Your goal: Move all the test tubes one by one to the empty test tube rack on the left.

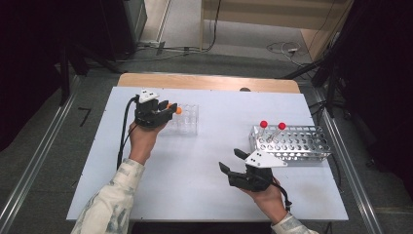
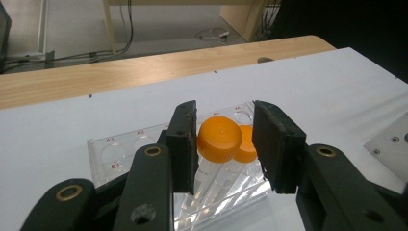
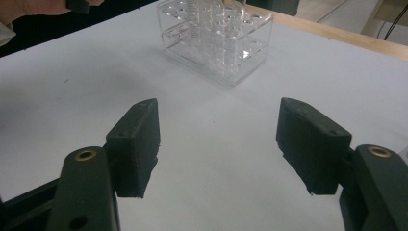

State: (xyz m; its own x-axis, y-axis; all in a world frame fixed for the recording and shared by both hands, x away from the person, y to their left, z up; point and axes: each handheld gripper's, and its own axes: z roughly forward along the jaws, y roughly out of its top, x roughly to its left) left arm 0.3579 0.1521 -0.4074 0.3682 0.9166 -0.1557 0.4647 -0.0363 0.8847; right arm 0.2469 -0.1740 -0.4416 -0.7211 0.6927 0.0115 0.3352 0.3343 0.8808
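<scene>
Hands of a person hold two black grippers over a white table (image 1: pixel 195 161). The left gripper (image 2: pixel 225 144) sits at a clear rack (image 2: pixel 115 156) near the table's far left. Between its jaws stands a tube (image 2: pixel 219 142) with an orange cap, seated in the rack. In the left gripper view the cap touches, or nearly touches, the left jaw's pad, while a clear gap separates it from the right jaw, so the jaws are parted and not clamped on the tube. A second orange-capped tube (image 2: pixel 246 144) stands just behind the first, partly hidden by the right jaw. Empty labelled holes of the rack lie to the left of the jaws.

From above, the left gripper (image 1: pixel 165 113) reaches onto the clear rack (image 1: pixel 187 122) from its left side, with the orange cap (image 1: pixel 178 110) showing just past the jaw tips.

The right gripper (image 3: pixel 219 139) rests over bare table with its jaws wide apart and nothing between them. Well ahead of its jaws stands the clear rack (image 3: pixel 216 41). In the high view the right gripper (image 1: pixel 234 160) is near the table's front edge, and a metal rack (image 1: pixel 297 141) sits just beside it to the right, holding two tilted tubes with red caps (image 1: pixel 263 124).
</scene>
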